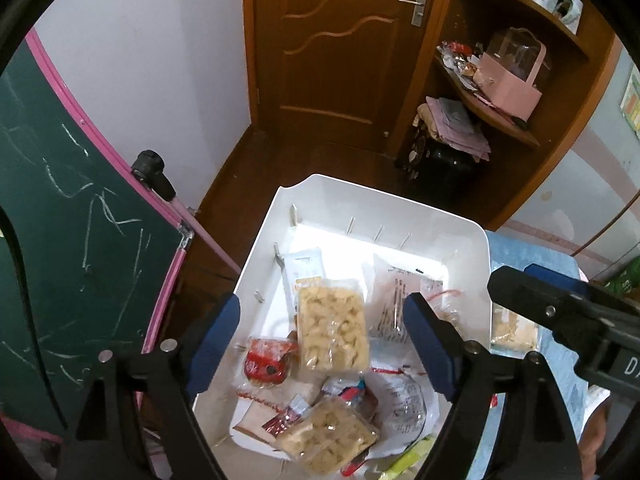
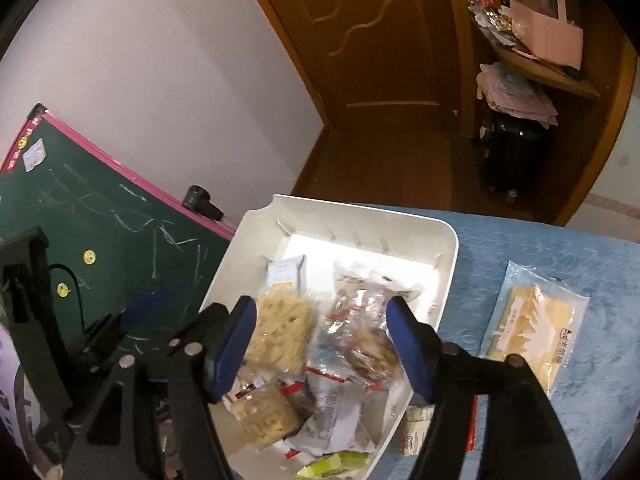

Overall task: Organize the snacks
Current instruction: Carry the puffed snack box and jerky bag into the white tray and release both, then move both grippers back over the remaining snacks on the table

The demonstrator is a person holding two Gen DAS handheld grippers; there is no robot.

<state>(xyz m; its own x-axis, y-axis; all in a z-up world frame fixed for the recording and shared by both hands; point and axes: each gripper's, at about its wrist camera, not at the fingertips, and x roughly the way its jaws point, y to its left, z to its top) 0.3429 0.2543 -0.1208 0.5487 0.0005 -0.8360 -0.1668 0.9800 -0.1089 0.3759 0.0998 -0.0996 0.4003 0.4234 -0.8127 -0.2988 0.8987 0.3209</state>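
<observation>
Both blue-padded claws, left claw [image 1: 322, 334] and right claw [image 2: 322, 346], gape empty above the white plastic bin [image 1: 400, 208] of clear-wrapped snack packets [image 1: 332, 326].

Left wrist view: looks steeply down from close above my white bin [image 1: 256, 264], along my left gripper [image 1: 324, 332].
Right wrist view: same steep downward tilt, from over the bin's right side beside the blue tablecloth [image 2: 520, 248].
Shared: the bin, the snack packets in it, the green chalkboard [image 1: 60, 208], the wooden door [image 1: 340, 40], the corner shelves [image 1: 516, 116].
</observation>
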